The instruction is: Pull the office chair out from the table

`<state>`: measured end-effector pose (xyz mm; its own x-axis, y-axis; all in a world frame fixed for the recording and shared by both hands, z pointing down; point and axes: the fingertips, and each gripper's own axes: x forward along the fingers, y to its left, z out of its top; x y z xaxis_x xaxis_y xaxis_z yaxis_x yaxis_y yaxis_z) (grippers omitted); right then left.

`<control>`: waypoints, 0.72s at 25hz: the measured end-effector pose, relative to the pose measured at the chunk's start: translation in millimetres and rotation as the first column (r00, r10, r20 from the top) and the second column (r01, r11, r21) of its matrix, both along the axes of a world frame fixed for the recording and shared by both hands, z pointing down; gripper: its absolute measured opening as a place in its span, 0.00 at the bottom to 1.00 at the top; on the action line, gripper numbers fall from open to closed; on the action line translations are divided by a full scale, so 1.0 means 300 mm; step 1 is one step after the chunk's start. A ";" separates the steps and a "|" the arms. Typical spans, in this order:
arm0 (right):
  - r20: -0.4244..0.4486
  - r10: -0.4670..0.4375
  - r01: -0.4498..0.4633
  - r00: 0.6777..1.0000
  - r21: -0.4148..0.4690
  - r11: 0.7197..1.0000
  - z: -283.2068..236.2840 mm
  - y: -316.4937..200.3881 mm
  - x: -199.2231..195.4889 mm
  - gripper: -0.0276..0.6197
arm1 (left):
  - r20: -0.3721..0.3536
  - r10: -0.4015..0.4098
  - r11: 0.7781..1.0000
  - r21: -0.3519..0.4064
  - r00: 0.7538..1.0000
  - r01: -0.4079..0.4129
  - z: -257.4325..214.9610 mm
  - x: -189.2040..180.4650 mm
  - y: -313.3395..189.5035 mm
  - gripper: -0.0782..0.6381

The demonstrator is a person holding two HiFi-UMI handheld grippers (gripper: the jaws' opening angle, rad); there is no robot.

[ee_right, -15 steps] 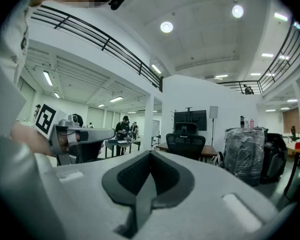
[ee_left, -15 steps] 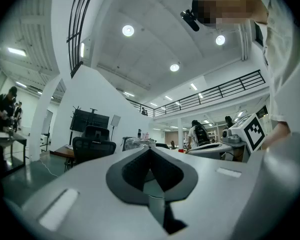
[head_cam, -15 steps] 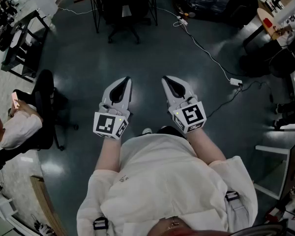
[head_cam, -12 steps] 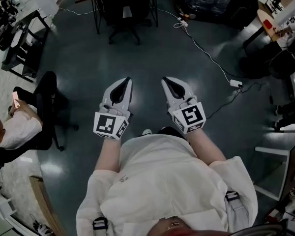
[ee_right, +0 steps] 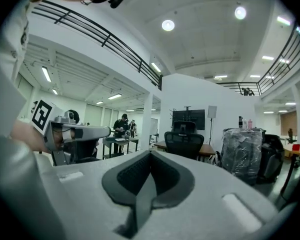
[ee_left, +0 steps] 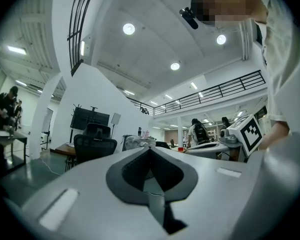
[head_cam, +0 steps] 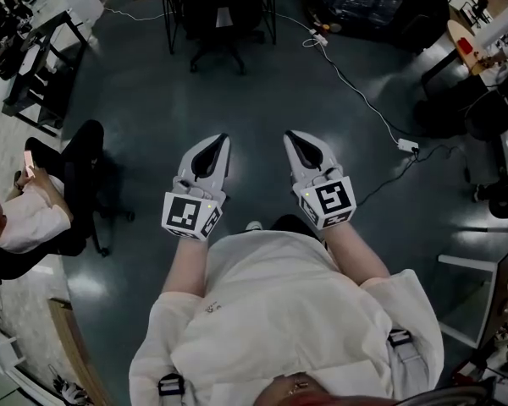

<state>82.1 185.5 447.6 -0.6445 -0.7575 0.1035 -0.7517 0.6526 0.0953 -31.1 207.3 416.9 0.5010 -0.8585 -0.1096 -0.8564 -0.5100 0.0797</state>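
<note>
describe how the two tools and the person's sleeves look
Both the left tool and right tool are pale grey tapered shells with dark teardrop insets, each carrying a cube of black-and-white square markers. The person wears a white short-sleeved top.

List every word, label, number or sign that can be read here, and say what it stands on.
None can be read as text.
On the left gripper, the marker cube: a black-and-white square pattern, no letters.
On the right gripper, the marker cube: likewise a pattern, no letters.
The print on the person's white shirt: too small to read.
The monitor beyond the office chair: dark, blank.
</note>
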 end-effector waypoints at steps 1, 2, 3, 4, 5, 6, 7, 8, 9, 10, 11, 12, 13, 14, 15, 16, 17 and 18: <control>0.005 0.005 -0.005 1.000 -0.003 1.000 0.003 -0.003 0.000 0.03 | -0.001 0.001 1.000 -0.002 1.000 -0.001 0.005 -0.003 0.000 0.13; 0.009 0.008 -0.008 1.000 -0.005 1.000 0.004 -0.006 -0.003 0.03 | -0.001 0.001 1.000 -0.004 1.000 -0.001 0.008 -0.007 -0.002 0.13; 0.012 0.010 -0.010 1.000 -0.007 1.000 0.003 -0.012 -0.007 0.03 | 0.000 0.001 1.000 -0.007 1.000 -0.001 0.007 -0.011 -0.006 0.13; 0.013 0.010 -0.010 1.000 -0.008 1.000 0.003 -0.018 -0.012 0.03 | 0.000 0.002 1.000 -0.011 1.000 -0.002 0.007 -0.016 -0.013 0.13; 0.013 0.010 -0.010 1.000 -0.010 1.000 0.005 -0.024 -0.017 0.03 | 0.000 0.002 1.000 -0.014 1.000 -0.002 0.011 -0.022 -0.021 0.13; 0.013 0.009 -0.009 1.000 -0.012 1.000 0.009 -0.031 -0.021 0.03 | -0.002 0.002 1.000 -0.019 1.000 -0.002 0.018 -0.026 -0.031 0.13; 0.011 0.008 -0.008 1.000 -0.016 1.000 0.017 -0.038 -0.023 0.03 | -0.004 0.002 1.000 -0.027 1.000 -0.002 0.026 -0.028 -0.041 0.13; 0.009 0.007 -0.007 1.000 -0.023 1.000 0.027 -0.046 -0.023 0.03 | -0.006 0.001 0.999 -0.035 1.000 -0.001 0.034 -0.028 -0.051 0.13; 0.006 0.007 -0.006 1.000 -0.030 1.000 0.037 -0.058 -0.020 0.03 | -0.008 0.002 0.999 -0.042 1.000 -0.002 0.044 -0.026 -0.064 0.13; 0.005 0.008 -0.008 1.000 -0.038 0.999 0.048 -0.074 -0.015 0.03 | -0.008 0.003 0.999 -0.049 1.000 -0.003 0.051 -0.022 -0.079 0.13; 0.005 0.012 -0.012 1.000 -0.046 0.999 0.057 -0.096 -0.010 0.03 | -0.008 0.003 0.998 -0.056 1.000 -0.004 0.056 -0.019 -0.097 0.13; 0.008 0.016 -0.016 1.000 -0.054 0.998 0.064 -0.122 -0.006 0.03 | -0.009 0.002 0.998 -0.061 1.000 -0.003 0.062 -0.018 -0.119 0.13; 0.013 0.020 -0.020 1.000 -0.062 0.998 0.070 -0.151 -0.005 0.03 | -0.010 -0.001 0.998 -0.066 1.000 0.000 0.069 -0.022 -0.144 0.13; 0.019 0.024 -0.022 1.000 -0.067 0.998 0.074 -0.183 -0.006 0.03 | -0.010 -0.004 0.998 -0.069 1.000 0.004 0.079 -0.028 -0.172 0.13; 0.023 0.025 -0.024 0.999 -0.070 0.997 0.079 -0.218 -0.008 0.03 | -0.010 -0.009 0.997 -0.072 1.000 0.008 0.089 -0.036 -0.202 0.13; 0.026 0.025 -0.023 0.999 -0.073 0.997 0.084 -0.255 -0.011 0.03 | -0.010 -0.014 0.997 -0.075 1.000 0.013 0.098 -0.043 -0.234 0.13; 0.027 0.022 -0.020 0.999 -0.075 0.997 0.089 -0.293 -0.015 0.03 | -0.010 -0.020 0.997 -0.078 1.000 0.020 0.105 -0.051 -0.269 0.13; 0.027 0.017 -0.015 0.999 -0.077 0.997 0.093 -0.334 -0.020 0.03 | -0.011 -0.028 0.996 -0.079 1.000 0.027 0.108 -0.059 -0.307 0.13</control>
